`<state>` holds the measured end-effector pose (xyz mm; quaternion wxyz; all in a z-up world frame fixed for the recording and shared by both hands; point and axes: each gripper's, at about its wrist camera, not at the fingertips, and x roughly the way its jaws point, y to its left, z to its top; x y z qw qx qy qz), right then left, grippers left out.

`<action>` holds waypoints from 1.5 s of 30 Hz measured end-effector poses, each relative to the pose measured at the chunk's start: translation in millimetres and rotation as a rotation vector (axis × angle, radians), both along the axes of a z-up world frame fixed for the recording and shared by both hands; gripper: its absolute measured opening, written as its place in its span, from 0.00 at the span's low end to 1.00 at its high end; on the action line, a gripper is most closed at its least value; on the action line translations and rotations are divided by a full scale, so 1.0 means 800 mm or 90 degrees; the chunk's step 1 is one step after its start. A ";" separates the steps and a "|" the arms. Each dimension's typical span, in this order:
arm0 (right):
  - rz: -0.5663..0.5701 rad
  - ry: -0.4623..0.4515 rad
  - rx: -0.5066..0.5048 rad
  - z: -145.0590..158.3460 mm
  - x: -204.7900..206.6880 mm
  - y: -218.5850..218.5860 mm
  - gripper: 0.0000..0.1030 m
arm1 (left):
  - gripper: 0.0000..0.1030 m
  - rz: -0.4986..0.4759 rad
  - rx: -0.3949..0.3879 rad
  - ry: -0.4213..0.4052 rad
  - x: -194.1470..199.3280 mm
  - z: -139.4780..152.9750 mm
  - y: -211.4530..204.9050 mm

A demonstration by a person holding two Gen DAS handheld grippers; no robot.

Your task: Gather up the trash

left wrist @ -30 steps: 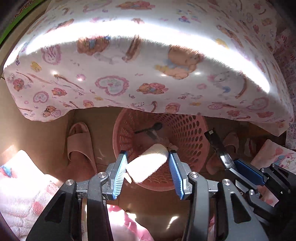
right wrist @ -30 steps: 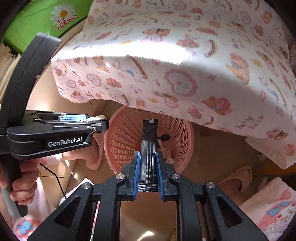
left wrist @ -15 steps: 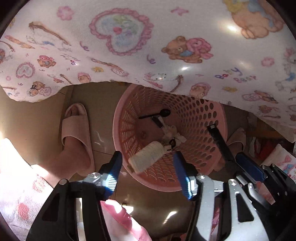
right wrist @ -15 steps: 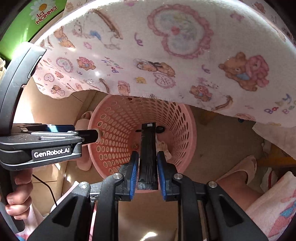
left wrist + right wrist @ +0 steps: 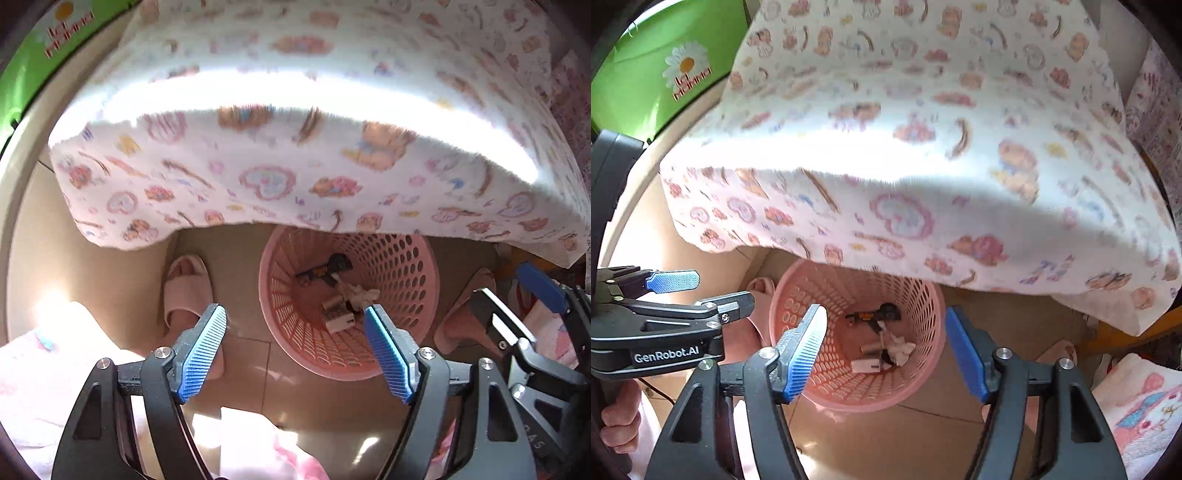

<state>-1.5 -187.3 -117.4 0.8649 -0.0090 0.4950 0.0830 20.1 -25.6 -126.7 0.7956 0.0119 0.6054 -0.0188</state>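
A pink perforated basket [image 5: 410,295] [image 5: 923,295] stands on the floor, half under the overhang of a printed cloth. At its bottom lie a black wrapper [image 5: 325,267] [image 5: 879,314], a white paper roll [image 5: 338,317] [image 5: 866,365] and a crumpled tissue [image 5: 362,293] [image 5: 899,347]. My left gripper [image 5: 295,332] [image 5: 701,291] hangs above the basket's near left rim, its jaws opening and empty. Above the basket, my right gripper [image 5: 884,332] [image 5: 513,295] is also opening with nothing between its blue pads [image 5: 805,354].
A bear-and-heart printed cloth [image 5: 295,166] [image 5: 905,166] hangs over a table edge above the basket. Feet in pink slippers [image 5: 186,291] [image 5: 1052,354] stand on either side. A green box [image 5: 665,74] sits at the upper left, a pink towel [image 5: 1145,406] at the lower right.
Both grippers have opened wide and drawn up from the basket. The white roll left the left jaws and the black wrapper left the right jaws; both now lie in the basket.
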 end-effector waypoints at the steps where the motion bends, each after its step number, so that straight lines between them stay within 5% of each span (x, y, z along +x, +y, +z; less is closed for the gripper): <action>1: -0.001 -0.026 0.006 0.016 -0.005 -0.003 0.76 | 0.79 -0.006 0.002 -0.023 -0.002 0.013 -0.001; 6: -0.014 -0.134 0.002 0.078 -0.023 -0.021 0.83 | 0.89 -0.013 -0.001 -0.139 -0.010 0.078 0.005; 18: -0.074 -0.230 0.008 0.140 -0.046 -0.053 1.00 | 0.99 -0.008 -0.047 -0.334 -0.037 0.161 0.028; 25: -0.073 -0.269 -0.020 0.149 -0.059 -0.053 1.00 | 0.99 0.004 -0.060 -0.384 -0.045 0.175 0.035; 45: -0.061 -0.262 -0.033 0.143 -0.053 -0.046 1.00 | 0.99 -0.015 -0.051 -0.400 -0.045 0.167 0.019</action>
